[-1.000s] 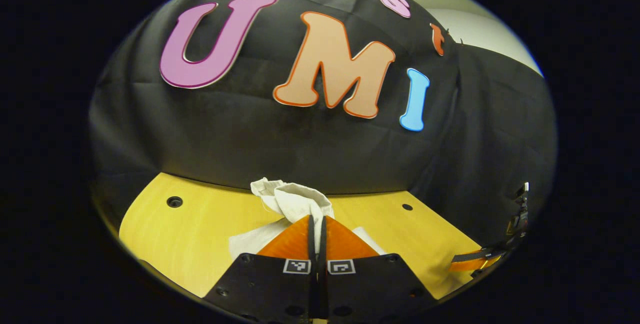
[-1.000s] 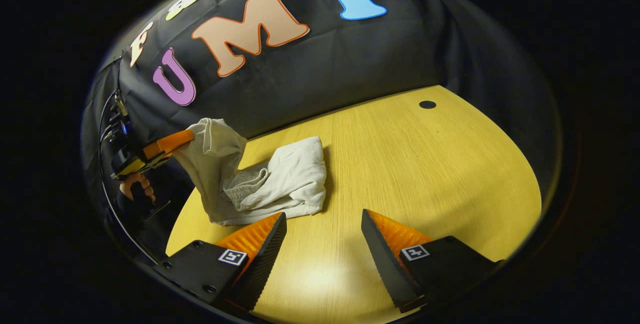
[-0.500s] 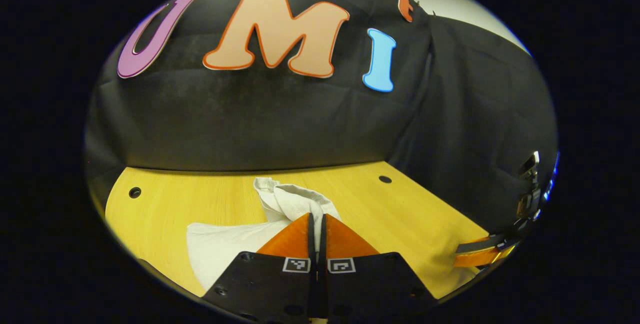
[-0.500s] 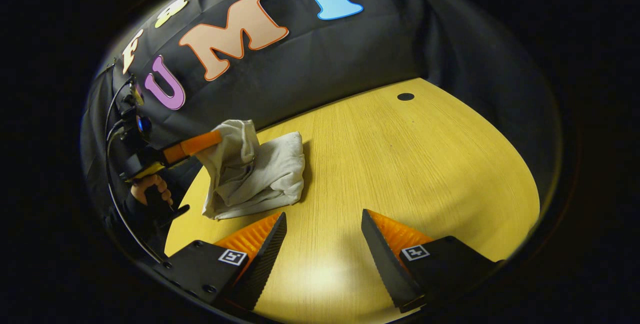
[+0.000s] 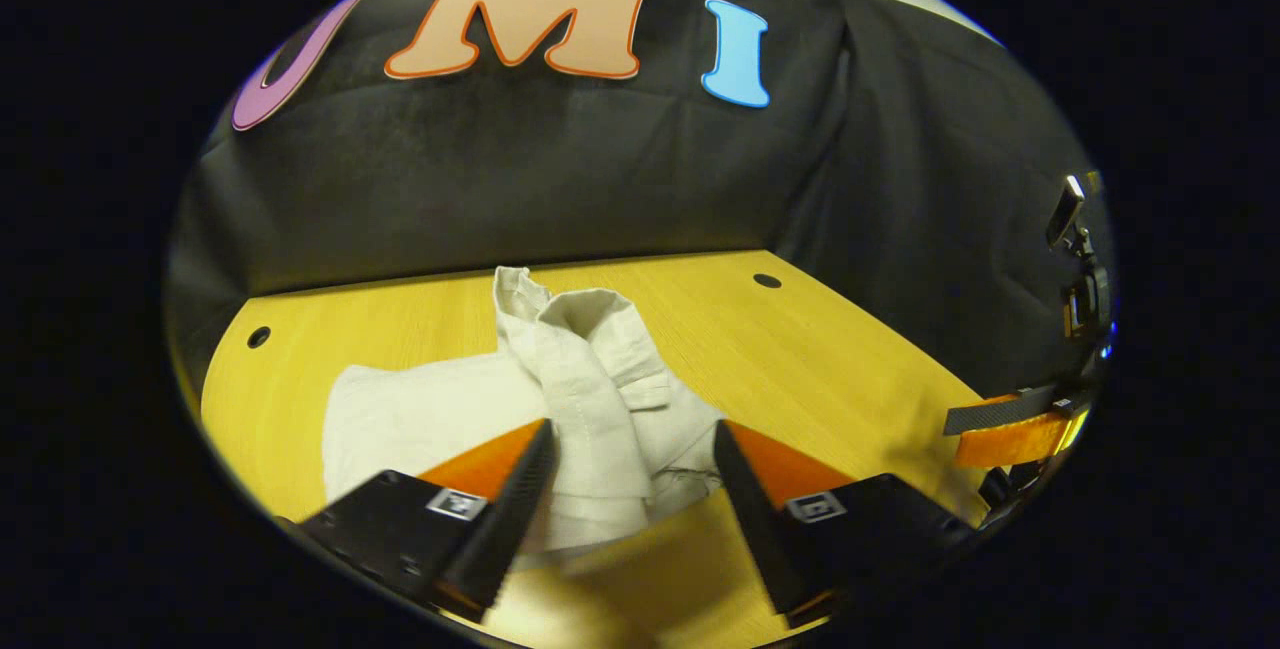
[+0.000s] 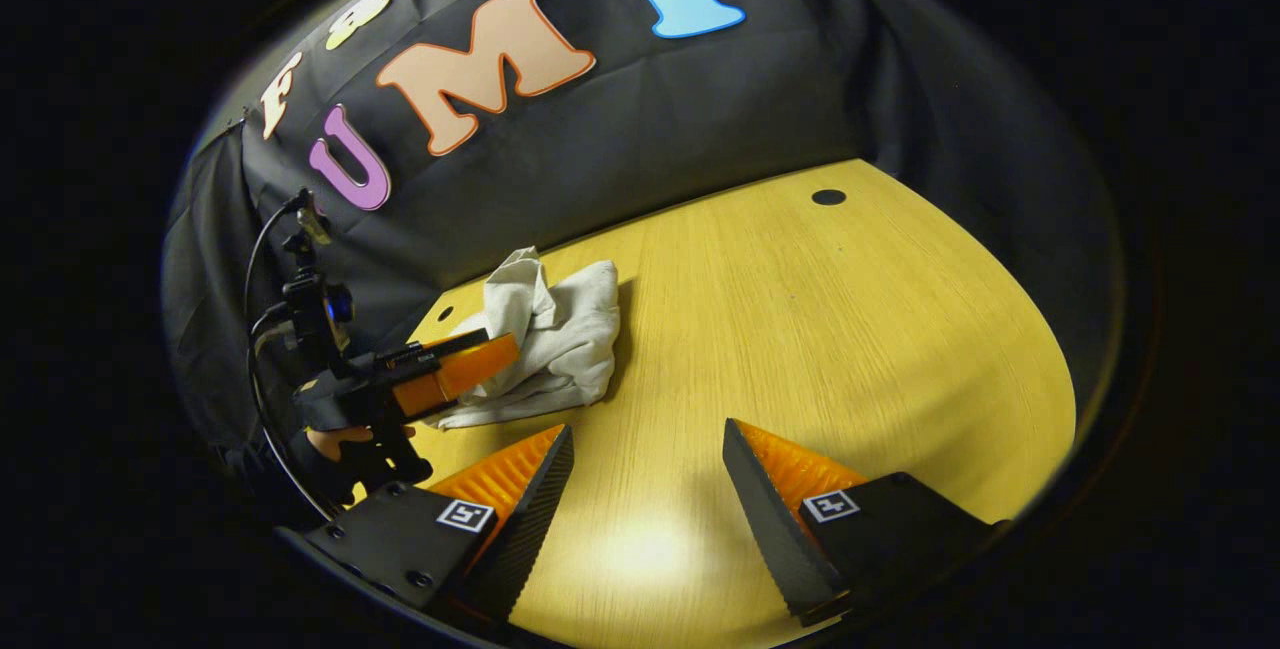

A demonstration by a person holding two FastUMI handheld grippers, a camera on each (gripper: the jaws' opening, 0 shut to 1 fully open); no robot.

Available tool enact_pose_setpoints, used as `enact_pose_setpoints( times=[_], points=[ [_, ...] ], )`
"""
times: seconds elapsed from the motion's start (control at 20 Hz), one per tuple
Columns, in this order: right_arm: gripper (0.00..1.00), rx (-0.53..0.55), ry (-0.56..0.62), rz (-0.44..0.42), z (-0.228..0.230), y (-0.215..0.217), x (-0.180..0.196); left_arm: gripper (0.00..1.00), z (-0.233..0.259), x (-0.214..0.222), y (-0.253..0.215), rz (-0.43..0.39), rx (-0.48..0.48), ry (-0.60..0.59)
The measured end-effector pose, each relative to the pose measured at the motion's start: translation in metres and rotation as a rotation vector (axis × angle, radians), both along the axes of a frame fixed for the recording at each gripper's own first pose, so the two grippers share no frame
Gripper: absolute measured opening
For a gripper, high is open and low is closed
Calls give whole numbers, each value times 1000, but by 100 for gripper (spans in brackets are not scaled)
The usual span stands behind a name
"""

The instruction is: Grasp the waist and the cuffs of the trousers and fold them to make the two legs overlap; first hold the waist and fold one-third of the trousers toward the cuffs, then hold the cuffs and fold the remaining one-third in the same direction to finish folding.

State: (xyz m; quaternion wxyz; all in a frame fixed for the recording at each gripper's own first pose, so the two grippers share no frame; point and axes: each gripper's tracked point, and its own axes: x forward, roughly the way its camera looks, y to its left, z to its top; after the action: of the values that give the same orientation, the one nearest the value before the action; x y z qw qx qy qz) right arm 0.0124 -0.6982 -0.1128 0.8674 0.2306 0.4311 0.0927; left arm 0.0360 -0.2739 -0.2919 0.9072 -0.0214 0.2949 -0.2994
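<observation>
On the yellow worktop (image 6: 800, 329) the folded trousers (image 6: 560, 339) lie at ten o'clock. The left gripper (image 5: 630, 479) gapes wide around them, gripping nothing. The right gripper (image 6: 645, 489) hangs wide open, empty.

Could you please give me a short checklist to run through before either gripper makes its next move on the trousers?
1. Left gripper open, fingers apart: ok.
2. Trousers released and lying on the table: ok; cloth sits between the left gripper's open fingers.
3. Fold lies flat and tidy: not ok; a crumpled ridge stands up along the top.
4. Right gripper open and apart from the cloth: ok, over bare table.
5. Both legs overlapping evenly: cannot tell from the bundle.
</observation>
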Motion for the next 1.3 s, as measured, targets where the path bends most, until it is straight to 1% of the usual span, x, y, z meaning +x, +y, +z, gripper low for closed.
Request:
enact_pose_setpoints(
  times=[0.05,0.1,0.25,0.4,0.5,0.6,0.8,0.9,1.0,1.15,1.2,1.25,1.3],
  points=[
    [97,6,-11,11,5,5,4,100,8,-3,5,21,-1,-26],
    [96,7,-27,22,12,11,10,96,18,-5,12,42,-6,-50],
    [96,3,-99,40,38,29,30,95,61,-7,45,137,-3,-148],
    [96,7,-179,28,70,51,53,94,99,-2,92,252,14,-249],
    [96,-42,-264,0,94,54,70,95,120,-1,122,322,30,-293],
    [96,-105,-352,-39,120,55,82,95,140,-5,140,346,18,-311],
    [96,-188,-504,-93,169,63,97,95,178,-3,176,383,7,-366],
    [96,-205,-546,-98,187,74,98,95,192,-5,189,396,1,-398],
    [96,-214,-574,-79,197,89,94,95,202,-7,201,410,-5,-420],
    [96,-266,-624,-76,211,96,94,95,210,-11,216,431,-17,-445],
    [96,-274,-637,-78,216,100,93,93,212,-12,220,434,-17,-454],
    [96,-272,-646,-80,220,103,93,93,213,-12,224,438,-18,-461],
    [96,-263,-655,-78,225,107,93,95,214,-13,226,439,-17,-463]
  ],
)
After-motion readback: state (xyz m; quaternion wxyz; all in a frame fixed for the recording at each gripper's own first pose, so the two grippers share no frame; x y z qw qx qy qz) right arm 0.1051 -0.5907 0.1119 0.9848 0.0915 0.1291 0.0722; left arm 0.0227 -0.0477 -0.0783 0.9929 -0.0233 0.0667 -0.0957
